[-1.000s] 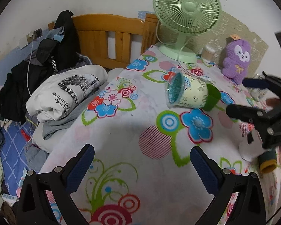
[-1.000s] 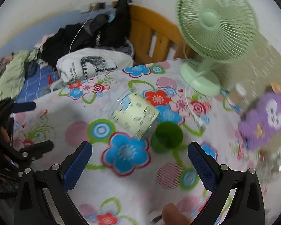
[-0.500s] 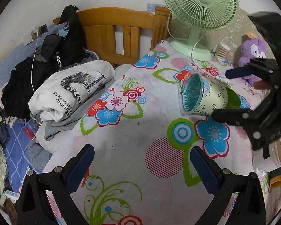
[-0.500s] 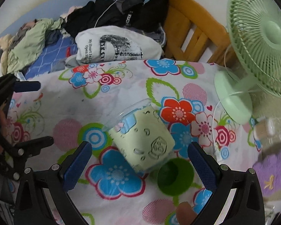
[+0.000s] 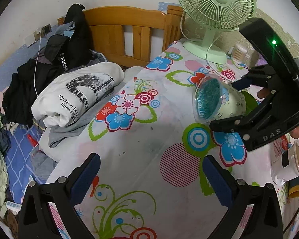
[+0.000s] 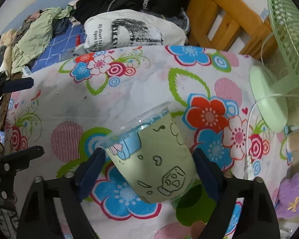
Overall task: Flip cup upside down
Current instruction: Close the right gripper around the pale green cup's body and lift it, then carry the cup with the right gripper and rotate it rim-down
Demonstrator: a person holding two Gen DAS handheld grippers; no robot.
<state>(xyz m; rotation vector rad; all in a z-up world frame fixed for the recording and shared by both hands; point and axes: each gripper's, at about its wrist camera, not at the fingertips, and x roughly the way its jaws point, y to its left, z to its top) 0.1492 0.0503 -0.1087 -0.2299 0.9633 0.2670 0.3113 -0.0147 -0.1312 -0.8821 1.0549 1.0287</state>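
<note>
1. Here, the right gripper (image 6: pixel 149 163) brackets the tipped cup (image 6: pixel 153 159), jaws spread, pads beside its walls, not yet clamped.
2. Left gripper (image 5: pixel 149 171) waits, jaws wide and empty.
3. Next: squeeze, lift, turn rim downward.

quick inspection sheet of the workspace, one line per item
surface: floral tablecloth, a few small dark specks
job's things: cup on its side, mouth toward the left gripper
clutter: green lid by the cup base; purple plush; swab jar
grippers: right gripper straddles the cup, contact unclear; left gripper open, empty
cables: white fan cord across the cloth
surroundings: fan, wooden bed frame, folded shirt, clothes pile
</note>
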